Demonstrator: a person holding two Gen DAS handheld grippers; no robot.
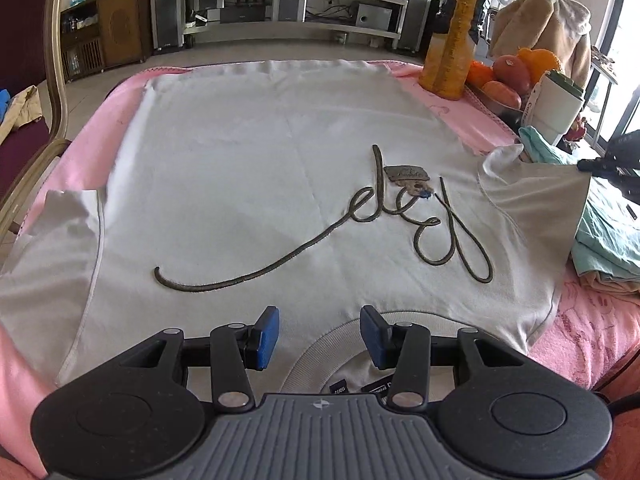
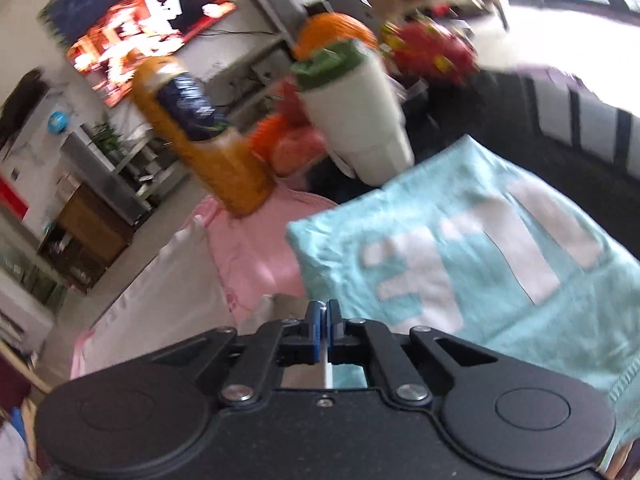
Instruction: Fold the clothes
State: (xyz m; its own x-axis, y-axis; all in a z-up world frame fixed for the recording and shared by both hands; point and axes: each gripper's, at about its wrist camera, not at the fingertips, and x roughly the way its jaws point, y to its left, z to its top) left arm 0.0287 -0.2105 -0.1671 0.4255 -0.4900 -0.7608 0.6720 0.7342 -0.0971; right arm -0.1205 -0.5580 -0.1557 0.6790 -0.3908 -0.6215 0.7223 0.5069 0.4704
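Observation:
A white T-shirt (image 1: 248, 168) with dark cursive rope lettering lies face up and spread flat on a pink cloth (image 1: 592, 320). My left gripper (image 1: 320, 330) is open, its blue pads (image 1: 267, 330) just above the ribbed collar (image 1: 340, 344) at the near edge, with nothing between them. At the right edge of the left wrist view, my right gripper (image 1: 583, 166) pinches the shirt's right sleeve (image 1: 536, 188) and holds it up like a tent. The blurred right wrist view shows that gripper (image 2: 323, 312) shut, a thin white strip of fabric between its pads.
A folded teal garment (image 2: 460, 260) with white letters lies right of the shirt, on a stack (image 1: 608, 240). Behind it are an orange juice bottle (image 1: 456, 32), a fruit bowl (image 1: 508, 80) and a white cup with a green lid (image 1: 556, 104). A chair frame (image 1: 56, 80) stands at left.

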